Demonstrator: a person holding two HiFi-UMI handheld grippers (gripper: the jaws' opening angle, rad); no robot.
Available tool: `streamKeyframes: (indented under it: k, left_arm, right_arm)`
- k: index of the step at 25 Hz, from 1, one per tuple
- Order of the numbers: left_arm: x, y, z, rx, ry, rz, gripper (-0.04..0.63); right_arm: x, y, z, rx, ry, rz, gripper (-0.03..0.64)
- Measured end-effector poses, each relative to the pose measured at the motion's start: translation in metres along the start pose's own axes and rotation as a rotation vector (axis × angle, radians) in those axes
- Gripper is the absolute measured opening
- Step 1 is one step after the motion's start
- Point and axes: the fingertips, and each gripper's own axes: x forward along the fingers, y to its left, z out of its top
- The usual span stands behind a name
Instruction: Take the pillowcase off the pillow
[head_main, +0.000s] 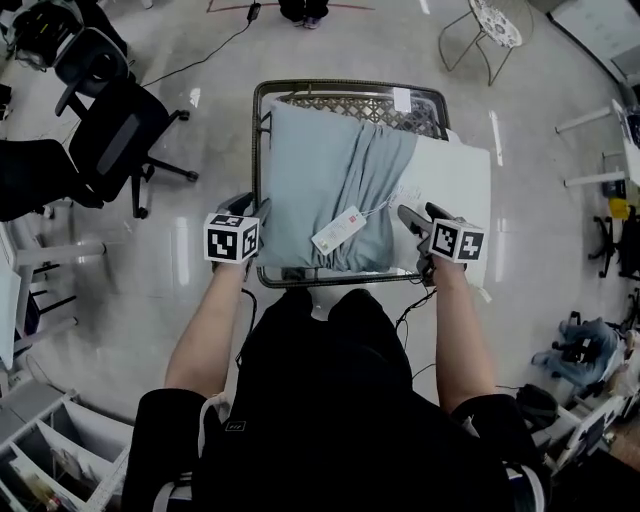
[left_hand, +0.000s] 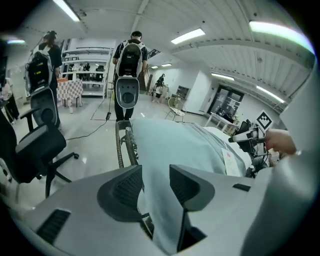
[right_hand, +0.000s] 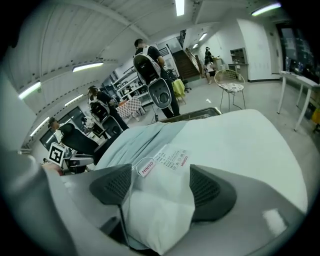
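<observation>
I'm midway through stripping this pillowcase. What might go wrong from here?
1. The left gripper has its jaws apart around the pillowcase edge, so a pull now may slip off the fabric.
2. The paper tag on its string lies near the right gripper, which clamps the pillow corner; it might snag or tear.
3. The pillow overhangs the wire table on its right side and could slide off.
</observation>
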Motion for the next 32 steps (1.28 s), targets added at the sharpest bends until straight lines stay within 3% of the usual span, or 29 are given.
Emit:
streamKeyframes:
  k: [3, 6, 10, 12, 15, 17, 21, 29, 32]
  left_arm:
    - [0.018, 0.017, 0.002, 0.009, 0.044, -0.044, 0.192]
    - [0.036, 0.015, 0.012, -0.033, 0.044, -0.157, 0.218]
    - [0.059, 0.002, 0.017, -0.021, 0.097, -0.269, 0.217]
    - [0.064, -0.004, 0.018, 0.024, 0.128, -0.291, 0.164]
    - [0.064, -0.005, 0.018, 0.117, 0.17, -0.255, 0.105]
    - [0.061, -0.001, 0.019, 0.2, 0.198, -0.195, 0.019]
    - [0.054, 0.009, 0.019, 0.303, 0.234, -0.12, 0.006]
    - [0.029, 0.047, 0.009, 0.242, 0.235, -0.131, 0.005]
    - [0.026, 0.046, 0.01, 0.236, 0.192, -0.157, 0.006]
  right_arm:
    - [0.009, -0.003, -0.007, 0.036, 0.02, -0.041, 0.376]
    - [0.017, -0.012, -0.013, 0.071, 0.04, -0.07, 0.374]
    - [0.03, -0.023, -0.011, 0.079, 0.07, -0.103, 0.344]
    - [0.034, -0.028, -0.011, 0.065, 0.089, -0.114, 0.307]
    - [0.04, -0.03, -0.012, 0.046, 0.121, -0.112, 0.305]
    - [0.039, -0.029, -0.013, 0.046, 0.134, -0.106, 0.305]
    - [0.033, -0.029, -0.011, 0.057, 0.133, -0.094, 0.275]
    - [0.039, -0.026, -0.014, 0.046, 0.11, -0.08, 0.262]
    - [0.044, -0.022, -0.013, 0.028, 0.109, -0.095, 0.264]
